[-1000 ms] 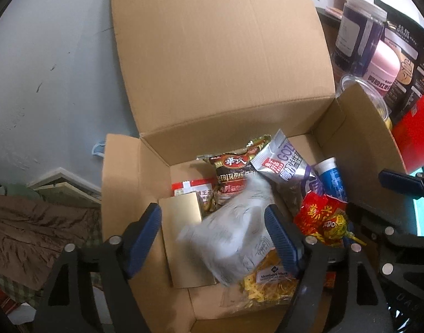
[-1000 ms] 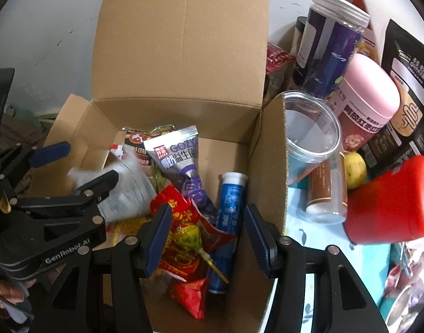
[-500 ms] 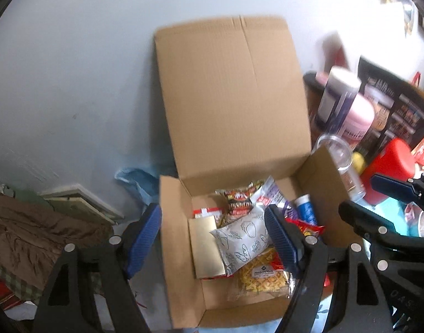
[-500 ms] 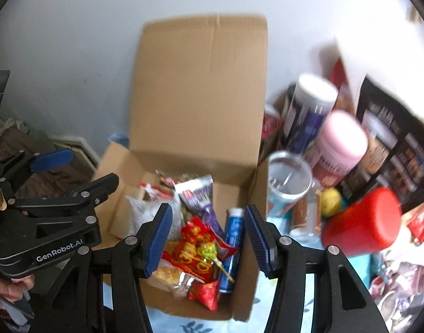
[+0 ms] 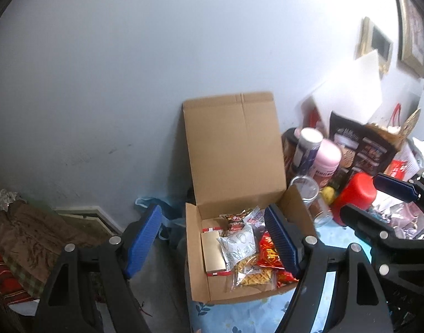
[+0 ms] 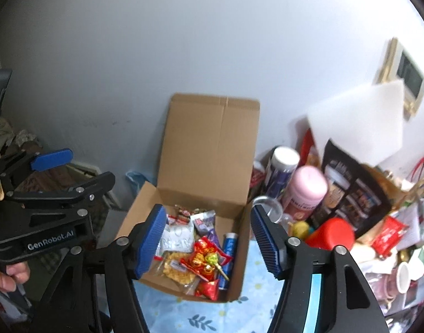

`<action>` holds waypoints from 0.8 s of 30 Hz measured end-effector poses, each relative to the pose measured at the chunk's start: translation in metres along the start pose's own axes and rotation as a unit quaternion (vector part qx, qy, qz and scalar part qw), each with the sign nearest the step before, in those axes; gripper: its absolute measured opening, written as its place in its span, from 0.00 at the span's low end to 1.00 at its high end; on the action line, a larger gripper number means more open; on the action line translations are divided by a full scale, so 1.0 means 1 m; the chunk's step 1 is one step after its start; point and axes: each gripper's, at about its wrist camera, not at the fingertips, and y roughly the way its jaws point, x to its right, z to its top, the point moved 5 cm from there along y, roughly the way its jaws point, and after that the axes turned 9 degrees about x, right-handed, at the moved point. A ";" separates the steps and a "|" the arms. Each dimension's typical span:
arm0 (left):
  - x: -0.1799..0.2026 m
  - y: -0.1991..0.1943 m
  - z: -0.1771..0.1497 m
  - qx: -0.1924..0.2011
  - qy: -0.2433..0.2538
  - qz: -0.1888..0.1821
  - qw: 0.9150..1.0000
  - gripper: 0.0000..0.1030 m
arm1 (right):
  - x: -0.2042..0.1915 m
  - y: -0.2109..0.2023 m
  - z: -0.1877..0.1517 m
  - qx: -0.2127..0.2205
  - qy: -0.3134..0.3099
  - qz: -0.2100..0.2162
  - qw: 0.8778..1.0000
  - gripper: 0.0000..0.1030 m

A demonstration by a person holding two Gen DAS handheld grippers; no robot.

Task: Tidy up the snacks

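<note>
Cardboard box against the wall holds the snacks, packets lying loose inside beneath its propped-up lid, while left gripper and right gripper hover above it, both wide and empty.

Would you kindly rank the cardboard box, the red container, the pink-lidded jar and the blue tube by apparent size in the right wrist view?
Largest to smallest:
1. cardboard box, by far.
2. pink-lidded jar and red container: look alike, and the container is partly hidden, so unranked.
3. blue tube.
</note>
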 end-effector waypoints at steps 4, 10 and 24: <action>-0.001 -0.032 0.000 0.016 -0.003 -0.003 1.000 0.74 | -0.007 -0.033 0.000 0.018 0.001 -0.012 1.000 0.70; 0.003 -0.075 -0.015 0.030 -0.001 -0.007 1.000 0.74 | -0.010 -0.066 -0.014 0.029 0.004 -0.015 0.999 0.81; 0.011 -0.120 -0.080 0.019 0.003 -0.004 1.000 0.75 | -0.020 -0.105 -0.079 0.003 0.026 -0.032 0.999 0.81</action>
